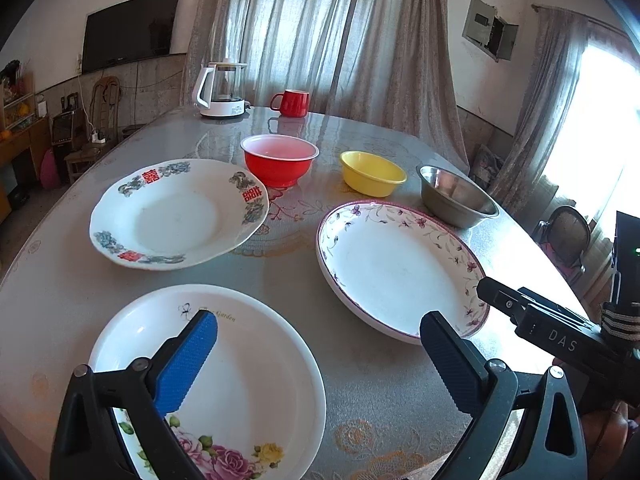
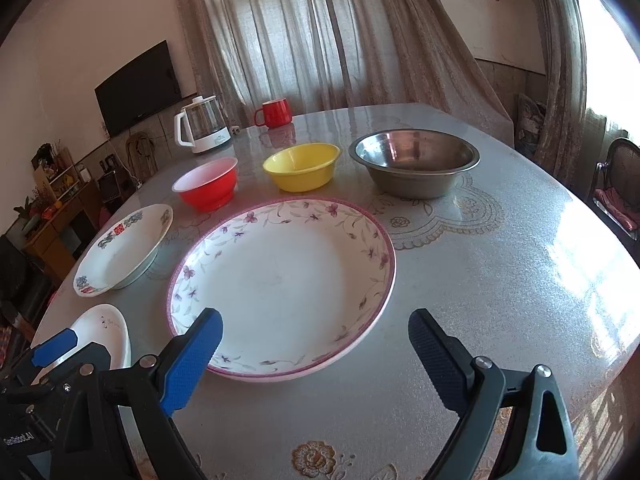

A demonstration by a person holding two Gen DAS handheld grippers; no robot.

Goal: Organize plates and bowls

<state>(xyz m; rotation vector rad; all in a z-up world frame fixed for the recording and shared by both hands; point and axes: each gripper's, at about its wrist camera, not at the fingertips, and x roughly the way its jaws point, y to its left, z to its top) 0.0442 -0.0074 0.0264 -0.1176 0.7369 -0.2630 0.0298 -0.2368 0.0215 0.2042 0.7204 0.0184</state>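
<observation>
The round table (image 2: 500, 264) wears a glossy, speckled grey cover with lace-like print, mirroring window glare at three o'clock. The grey metal bowl (image 2: 414, 162) at one o'clock looks brushed and dully reflective. The small yellow bowl (image 2: 301, 167) and red bowl (image 2: 208, 184) at twelve look like smooth plastic. The purple-flowered white plate (image 2: 288, 284) looks like glazed ceramic. The gripper pads (image 2: 192, 360) are ribbed and matt.

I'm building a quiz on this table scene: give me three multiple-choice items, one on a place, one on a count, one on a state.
1. Which bowl stands between the other two?
A red B yellow C steel
2. How many plates lie on the table?
A two B three C four
3. The right tongs are
A open, empty B shut on a plate C holding a mug

Answers:
1 B: yellow bowl sits between red bowl and steel bowl.
2 B: rose plate, vine-rimmed plate, red-character plate.
3 A: right tongs gape, nothing between them.
</observation>
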